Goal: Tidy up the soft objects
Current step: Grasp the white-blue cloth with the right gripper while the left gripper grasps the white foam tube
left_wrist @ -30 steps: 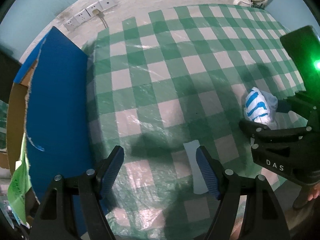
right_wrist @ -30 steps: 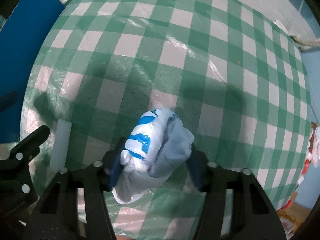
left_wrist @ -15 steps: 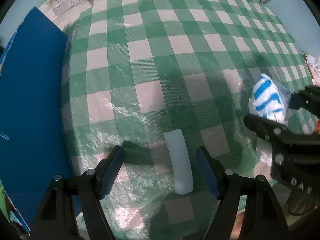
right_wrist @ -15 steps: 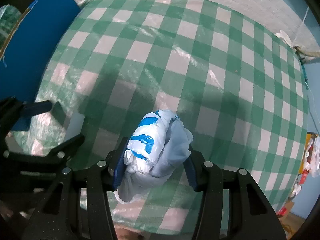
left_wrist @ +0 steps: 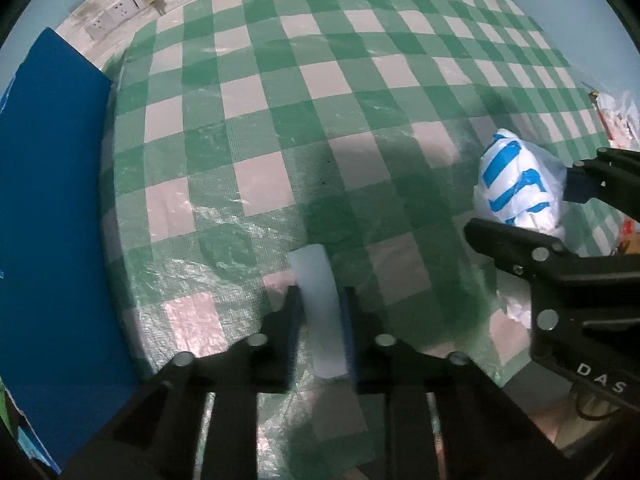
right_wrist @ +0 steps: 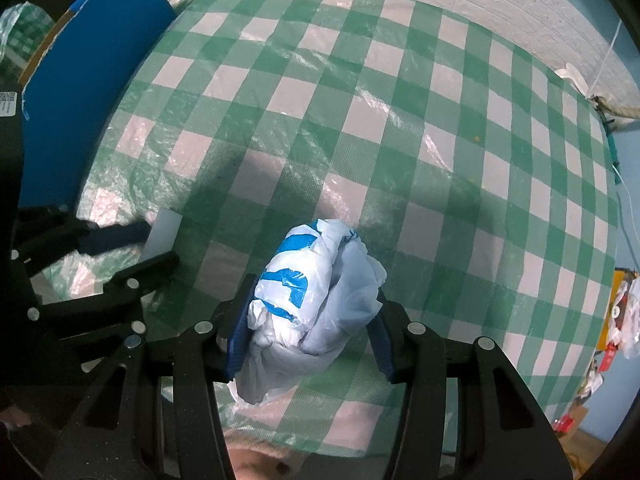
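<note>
Two soft things are in hand at this moment, one per gripper. In the left wrist view, the left gripper (left_wrist: 320, 312) is seen pointing down at the green-and-white checked tablecloth (left_wrist: 280, 120), and its jaws have just been closing: the blue pads are now drawn in against the sides of a pale, translucent strip (left_wrist: 318, 300) that lies flat on the cloth, so it is judged to be gripped but not yet lifted. A blue board (left_wrist: 52, 200) is stood at the left edge of the table, and a row of wall sockets (left_wrist: 132, 4) is seen beyond it. At the right of this view the right gripper (left_wrist: 520, 216) is seen with a white plastic bag printed in blue (left_wrist: 516, 184) between its pads; the letters "DAS" are read on its black body. The blue print on the bag is too crumpled to be read.

In the right wrist view, the right gripper (right_wrist: 308, 332) is held partly closed, the bundled bag (right_wrist: 316, 300) squeezed between its pads and carried clear above the cloth (right_wrist: 400, 120). The left gripper (right_wrist: 152, 246) is seen at the left, closed on the strip (right_wrist: 162, 232). A small label on the far left edge is too blurred to be read.

The step in hand is judged to be the pick-up of the second item. The next move calls for a straight lift of the strip, since a thin flat piece may slip from the pads, and then for both items to be carried to wherever they are to be gathered; that place is not shown
</note>
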